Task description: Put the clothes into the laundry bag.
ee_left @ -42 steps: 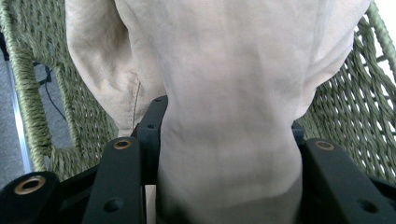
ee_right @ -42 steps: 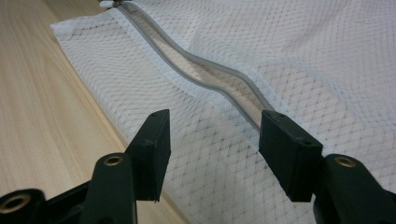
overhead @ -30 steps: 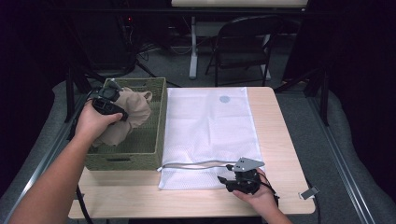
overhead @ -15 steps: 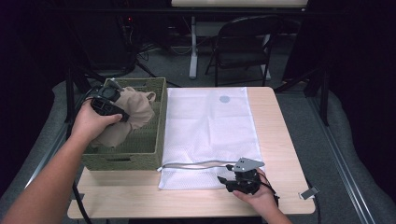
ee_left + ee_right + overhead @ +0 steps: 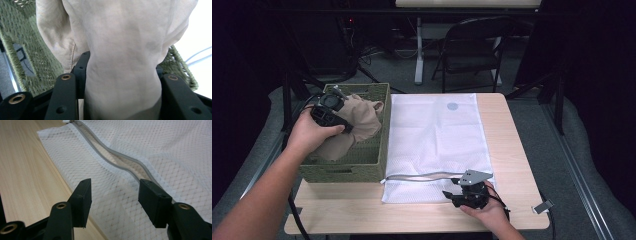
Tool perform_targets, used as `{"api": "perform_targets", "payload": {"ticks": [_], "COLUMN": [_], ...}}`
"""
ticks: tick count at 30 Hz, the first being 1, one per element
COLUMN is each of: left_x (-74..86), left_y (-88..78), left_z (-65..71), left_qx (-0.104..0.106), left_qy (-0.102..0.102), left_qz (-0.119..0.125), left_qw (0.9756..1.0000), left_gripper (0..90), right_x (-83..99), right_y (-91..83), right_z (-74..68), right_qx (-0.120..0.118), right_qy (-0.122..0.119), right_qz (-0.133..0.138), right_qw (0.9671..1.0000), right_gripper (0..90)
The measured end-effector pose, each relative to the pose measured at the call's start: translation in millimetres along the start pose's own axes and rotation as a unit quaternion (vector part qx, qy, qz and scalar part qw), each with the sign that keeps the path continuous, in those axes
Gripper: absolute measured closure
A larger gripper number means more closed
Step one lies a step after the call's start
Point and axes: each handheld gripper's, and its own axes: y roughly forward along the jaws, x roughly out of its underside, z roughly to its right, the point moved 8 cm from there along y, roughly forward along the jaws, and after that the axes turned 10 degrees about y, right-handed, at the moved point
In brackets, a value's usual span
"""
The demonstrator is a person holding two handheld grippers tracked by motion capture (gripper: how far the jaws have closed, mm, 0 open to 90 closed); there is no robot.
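Observation:
A beige cloth (image 5: 357,125) hangs bunched over the green woven basket (image 5: 377,155) at the table's left. My left gripper (image 5: 339,107) is shut on this cloth; in the left gripper view the beige cloth (image 5: 125,62) fills the gap between the black jaws, with the basket wall (image 5: 37,67) behind. A white mesh bag (image 5: 437,145) lies flat beside the basket, its grey zipper (image 5: 422,176) partly undone along the near edge. My right gripper (image 5: 452,196) rests open at the bag's near edge. In the right gripper view the mesh bag (image 5: 150,150) and zipper (image 5: 112,155) lie just beyond the gripper (image 5: 113,191).
The wooden table (image 5: 517,150) shows bare strips at the right and front. A small metal clip (image 5: 543,206) lies at the front right corner. A black folding chair (image 5: 472,47) stands behind the table. Cables trail off the left side.
My left hand has lifted the beige cloth a little higher over the basket and shifted slightly. The right gripper has stayed where it was.

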Motion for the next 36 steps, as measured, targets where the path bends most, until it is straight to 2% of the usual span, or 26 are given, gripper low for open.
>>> {"api": "perform_targets", "payload": {"ticks": [6, 11, 16, 18, 30, 36], "left_x": [-0.8, -2.8, -5.2, -5.7, -9.0, -12.1], "left_y": [-5.2, -10.2, -10.9, -10.9, -11.7, -12.0], "left_z": [8.0, 16.6, 24.2, 26.4, 39.4, 47.7], "left_qx": [0.005, 0.011, 0.015, 0.017, 0.027, 0.035], "left_qy": [0.013, 0.022, 0.030, 0.034, 0.044, 0.051], "left_qz": [0.003, 0.012, 0.016, 0.015, 0.024, 0.030], "left_qw": [0.9999, 0.9996, 0.9993, 0.9992, 0.9984, 0.9976], "left_gripper": [52.3, 52.4, 52.4, 52.4, 52.5, 52.5], "right_x": [-9.6, -16.6, -25.9, -28.7, -47.1, -50.0], "right_y": [-4.7, -6.5, -6.6, -5.9, 0.9, 14.8], "right_z": [-7.0, -11.9, -14.8, -14.1, 8.6, 18.2], "right_qx": [-0.005, -0.010, -0.025, -0.022, 0.003, 0.020], "right_qy": [-0.012, -0.023, -0.017, -0.019, -0.026, -0.037], "right_qz": [0.006, -0.005, -0.007, -0.011, -0.019, -0.025], "right_qw": [0.9999, 0.9997, 0.9995, 0.9995, 0.9995, 0.9988], "right_gripper": [43.3, 43.6, 44.7, 45.5, 55.8, 57.5]}}
